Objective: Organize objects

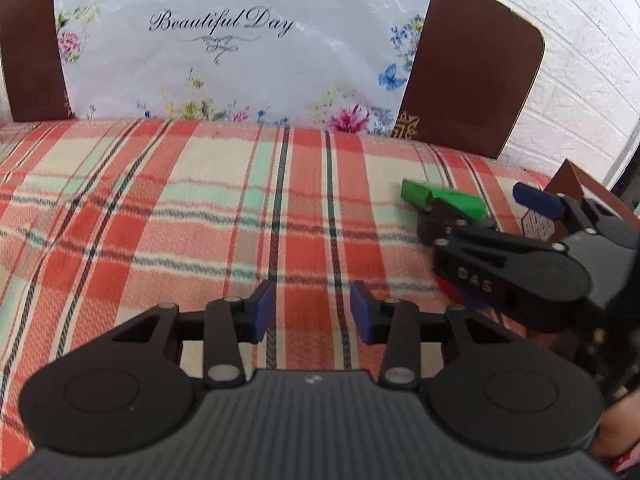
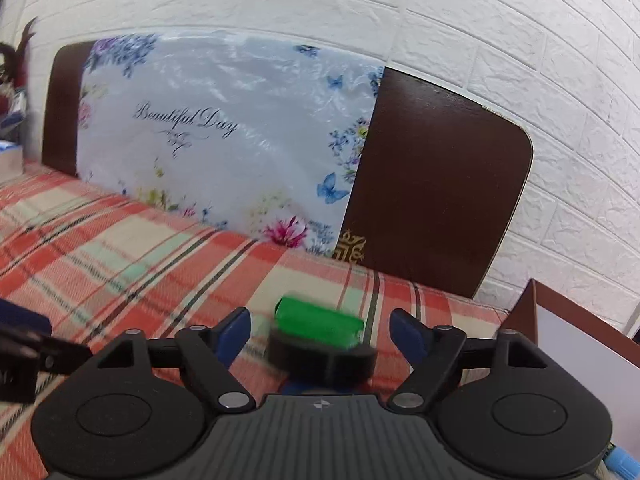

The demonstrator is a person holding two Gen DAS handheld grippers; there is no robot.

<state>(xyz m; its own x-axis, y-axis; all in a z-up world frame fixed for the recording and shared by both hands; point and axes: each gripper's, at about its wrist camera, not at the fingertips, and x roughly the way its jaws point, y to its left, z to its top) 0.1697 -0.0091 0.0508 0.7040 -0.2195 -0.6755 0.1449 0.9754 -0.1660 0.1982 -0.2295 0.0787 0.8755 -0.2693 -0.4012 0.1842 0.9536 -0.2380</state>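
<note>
A green block lies on the plaid bedspread, resting against a black round piece. My right gripper is open, its blue pads either side of the green block without touching it. In the left wrist view the green block lies at the right, with my right gripper around its near end. My left gripper is open and empty over the bedspread, left of the block.
A brown headboard with a floral plastic cover stands behind the bed against a white brick wall. A brown box with a white inside sits at the bed's right edge.
</note>
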